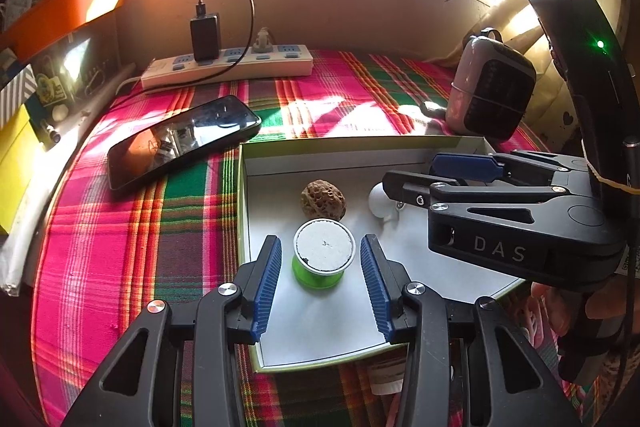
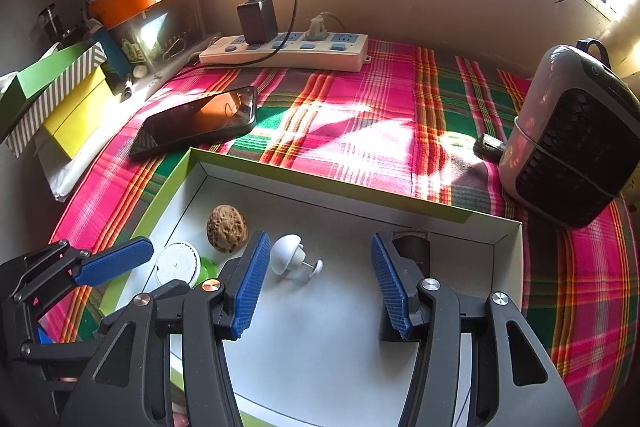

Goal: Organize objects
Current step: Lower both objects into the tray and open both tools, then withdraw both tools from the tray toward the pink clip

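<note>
A shallow white box with a green rim (image 1: 241, 203) (image 2: 320, 183) lies on the plaid cloth. Inside it are a brown walnut (image 1: 323, 199) (image 2: 227, 227), a green spool with a white top (image 1: 324, 254) (image 2: 182, 263) and a small white hook (image 2: 286, 254), partly hidden in the left wrist view (image 1: 378, 201). My left gripper (image 1: 322, 281) (image 2: 120, 269) is open, its blue pads on either side of the spool without touching it. My right gripper (image 2: 316, 281) (image 1: 424, 181) is open and empty over the box, with the white hook just beside its left pad.
A black phone (image 1: 182, 141) (image 2: 198, 121) lies left of the box. A white power strip with a charger (image 1: 228, 67) (image 2: 286, 49) runs along the back wall. A small grey and black heater (image 1: 490, 91) (image 2: 576, 143) stands at the right. Boxes (image 2: 60, 103) are stacked at the left.
</note>
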`<state>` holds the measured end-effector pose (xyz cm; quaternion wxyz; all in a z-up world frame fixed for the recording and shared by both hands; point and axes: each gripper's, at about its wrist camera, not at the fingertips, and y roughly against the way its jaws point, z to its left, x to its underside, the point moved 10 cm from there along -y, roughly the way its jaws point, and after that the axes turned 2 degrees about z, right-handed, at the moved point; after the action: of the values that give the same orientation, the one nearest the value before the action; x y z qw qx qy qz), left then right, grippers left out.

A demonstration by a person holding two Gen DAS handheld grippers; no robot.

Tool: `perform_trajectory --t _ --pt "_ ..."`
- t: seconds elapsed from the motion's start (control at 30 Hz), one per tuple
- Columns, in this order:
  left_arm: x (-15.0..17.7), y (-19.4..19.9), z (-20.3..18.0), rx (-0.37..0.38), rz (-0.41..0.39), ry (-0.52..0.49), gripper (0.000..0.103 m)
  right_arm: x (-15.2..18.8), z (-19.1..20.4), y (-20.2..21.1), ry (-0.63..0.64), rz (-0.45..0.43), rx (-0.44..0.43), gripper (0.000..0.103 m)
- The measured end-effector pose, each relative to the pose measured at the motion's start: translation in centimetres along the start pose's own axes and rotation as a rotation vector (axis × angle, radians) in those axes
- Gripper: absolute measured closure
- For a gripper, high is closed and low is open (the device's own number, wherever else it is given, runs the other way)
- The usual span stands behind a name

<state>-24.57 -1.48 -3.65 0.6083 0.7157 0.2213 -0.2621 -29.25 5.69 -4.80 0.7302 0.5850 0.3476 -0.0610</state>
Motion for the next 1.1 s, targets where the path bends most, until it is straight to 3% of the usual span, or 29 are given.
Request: perform_trajectory --t 0.83,1.1 --pt "2.0 4.5 0.6 -0.045 -0.065 0.011 0.063 3.9 -1.3 7.2 -0.005 -0.136 0.106 0.049" --pt "3.5 5.4 1.2 -0.041 -0.066 0.037 0.063 6.1 -1.9 8.7 -0.01 -0.139 0.122 0.049"
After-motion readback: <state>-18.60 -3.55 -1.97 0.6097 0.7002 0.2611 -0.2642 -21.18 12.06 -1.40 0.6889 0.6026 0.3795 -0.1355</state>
